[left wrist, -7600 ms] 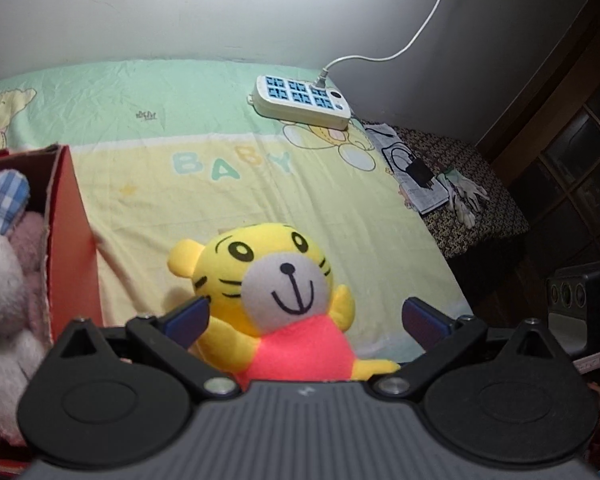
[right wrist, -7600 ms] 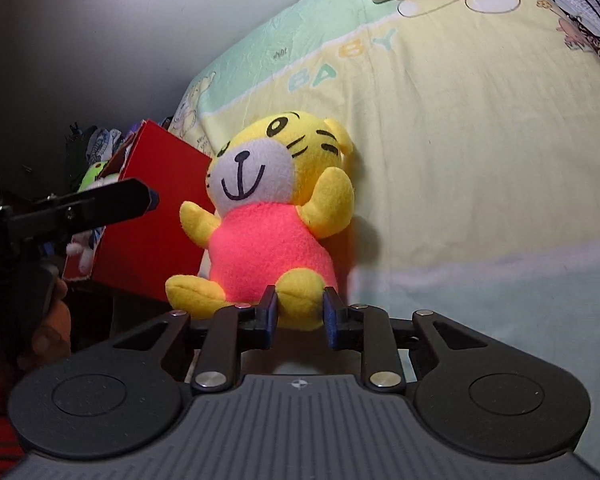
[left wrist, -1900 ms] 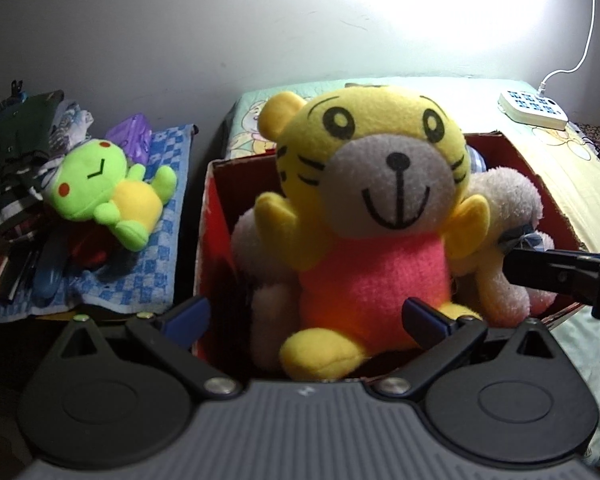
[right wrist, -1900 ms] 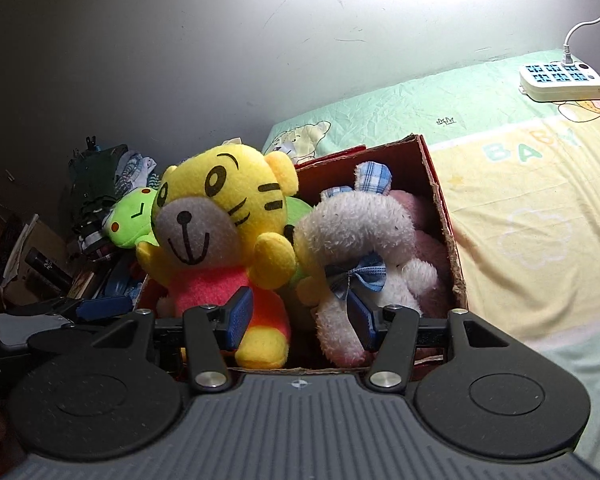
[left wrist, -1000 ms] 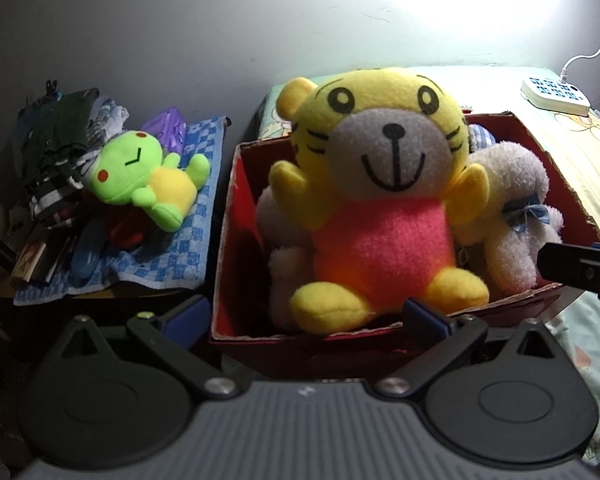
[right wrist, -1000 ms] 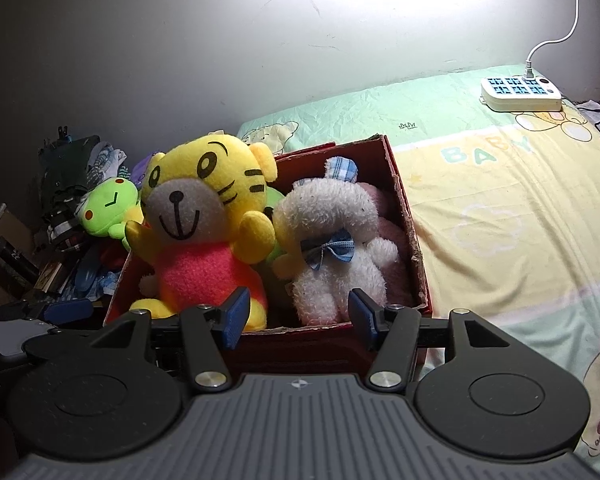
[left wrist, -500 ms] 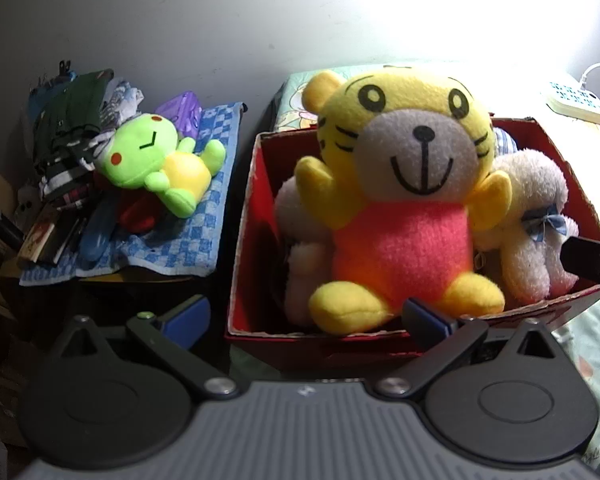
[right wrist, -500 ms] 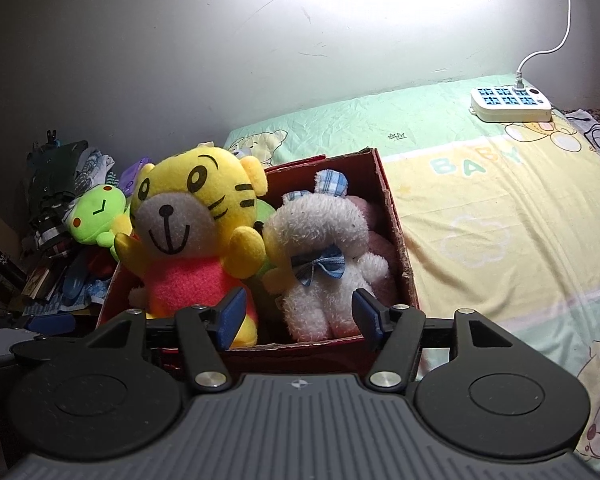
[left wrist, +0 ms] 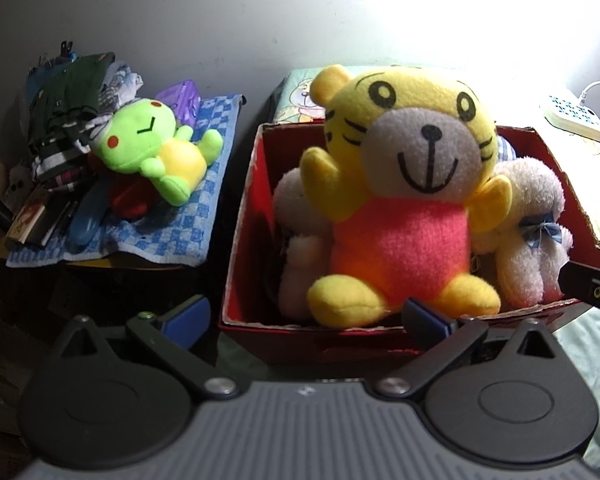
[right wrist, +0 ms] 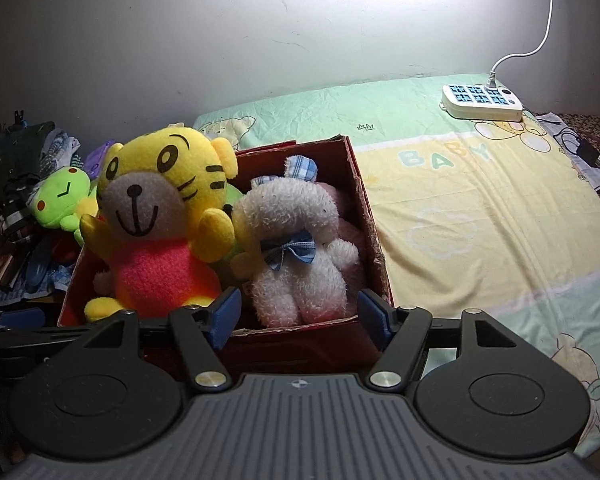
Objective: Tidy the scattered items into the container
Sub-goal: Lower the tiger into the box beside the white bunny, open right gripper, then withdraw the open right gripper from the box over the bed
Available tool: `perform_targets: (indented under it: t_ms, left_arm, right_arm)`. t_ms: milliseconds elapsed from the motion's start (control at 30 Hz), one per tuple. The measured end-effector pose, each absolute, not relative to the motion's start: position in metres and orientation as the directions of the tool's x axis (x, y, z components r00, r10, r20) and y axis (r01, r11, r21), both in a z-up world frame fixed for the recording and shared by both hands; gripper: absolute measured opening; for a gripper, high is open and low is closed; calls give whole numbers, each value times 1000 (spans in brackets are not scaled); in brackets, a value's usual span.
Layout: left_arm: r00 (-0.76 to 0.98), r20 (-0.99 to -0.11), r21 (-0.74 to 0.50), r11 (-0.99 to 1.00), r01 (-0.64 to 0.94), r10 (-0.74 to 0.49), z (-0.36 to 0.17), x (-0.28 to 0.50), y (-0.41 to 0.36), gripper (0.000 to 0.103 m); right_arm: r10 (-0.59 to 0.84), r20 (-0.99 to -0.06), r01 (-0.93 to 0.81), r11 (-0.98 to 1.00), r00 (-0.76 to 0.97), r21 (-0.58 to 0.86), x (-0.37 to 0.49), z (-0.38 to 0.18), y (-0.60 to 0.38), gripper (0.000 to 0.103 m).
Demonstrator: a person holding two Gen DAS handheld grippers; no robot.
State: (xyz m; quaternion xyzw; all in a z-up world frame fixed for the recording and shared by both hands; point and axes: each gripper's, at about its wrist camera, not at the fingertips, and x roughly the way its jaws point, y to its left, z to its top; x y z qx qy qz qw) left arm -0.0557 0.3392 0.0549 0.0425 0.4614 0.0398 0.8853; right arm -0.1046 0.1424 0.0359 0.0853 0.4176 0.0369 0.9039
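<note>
Both grippers, right gripper (right wrist: 298,314) and left gripper (left wrist: 306,314), stand open and empty before the red box (right wrist: 374,248), the right's jaws having just widened, leaving the yellow tiger plush (right wrist: 160,216) seated inside, its placement apparently done.

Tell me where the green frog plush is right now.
The green frog plush lies outside the red box, to its left in the left wrist view, on a blue checkered cloth.

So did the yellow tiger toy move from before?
Yes. The yellow tiger left the bed sheet and now sits inside the red box.
</note>
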Motion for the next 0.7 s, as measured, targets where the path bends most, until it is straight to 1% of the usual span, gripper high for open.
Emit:
perform_targets:
  t_ms: [133, 200, 300, 400, 533, 700]
  left_arm:
    - [560, -824, 84, 996, -32, 88, 55, -56, 342, 102]
    - [563, -822, 85, 996, -24, 83, 56, -57, 342, 102]
    - [566, -823, 60, 998, 13, 41, 58, -60, 340, 102]
    - [584, -811, 47, 997, 56, 5, 61, -64, 333, 102]
    - [580, -815, 45, 996, 76, -7, 60, -65, 320, 102]
    - [565, -825, 50, 997, 62, 6, 59, -66, 305, 102]
  right_arm:
    - [111, -754, 20, 986, 648, 163, -106, 39, 144, 77]
    - [100, -753, 21, 988, 650, 150, -108, 41, 146, 78]
    - [113, -744, 21, 986, 659, 168, -112, 45, 141, 79]
    - [58, -726, 67, 988, 685, 142, -115, 50, 132, 80]
    - [26, -722, 109, 984, 691, 139, -119, 51, 118, 80]
    - [33, -744, 78, 990, 667, 114, -118, 48, 113, 81]
